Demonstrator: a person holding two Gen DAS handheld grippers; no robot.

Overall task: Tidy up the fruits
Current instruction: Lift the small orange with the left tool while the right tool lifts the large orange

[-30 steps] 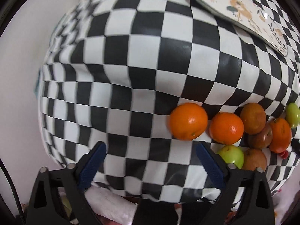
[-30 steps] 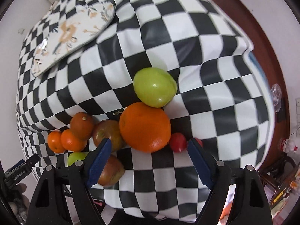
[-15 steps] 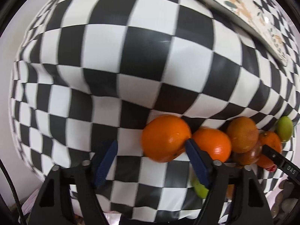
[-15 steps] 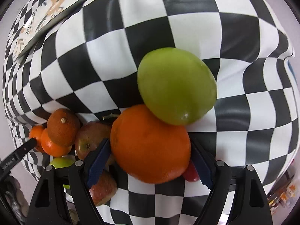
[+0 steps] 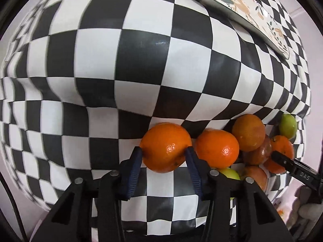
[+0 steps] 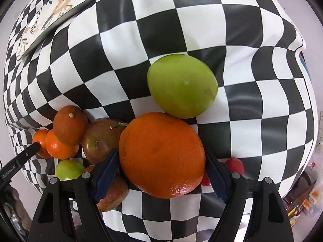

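A black-and-white checkered cloth [image 5: 141,64] covers the table, and a flower-printed board [image 5: 238,2] lies toward its far edge. The fruit sits in one cluster near the near edge of the table.

In the left wrist view, the left gripper [image 5: 164,154] has just been closing, and its blue pads now press both sides of a small orange [image 5: 166,147] at the left end of the cluster. Just to the right, touching it, lies a second small orange [image 5: 217,148], then a duller brownish orange [image 5: 248,134] and a reddish apple [image 5: 257,155] (partly hidden behind the others). A small green fruit [image 5: 229,173] peeks out at the near side.

In the right wrist view, the right gripper [image 6: 161,161] stands spread wide around the big orange [image 6: 161,154], one pad at each side; whether the pads actually press on it I cannot tell. A large green fruit [image 6: 181,85] rests against the orange's far side, and two small red fruits [image 6: 235,165] lie just right of it, near the right edge of the table.
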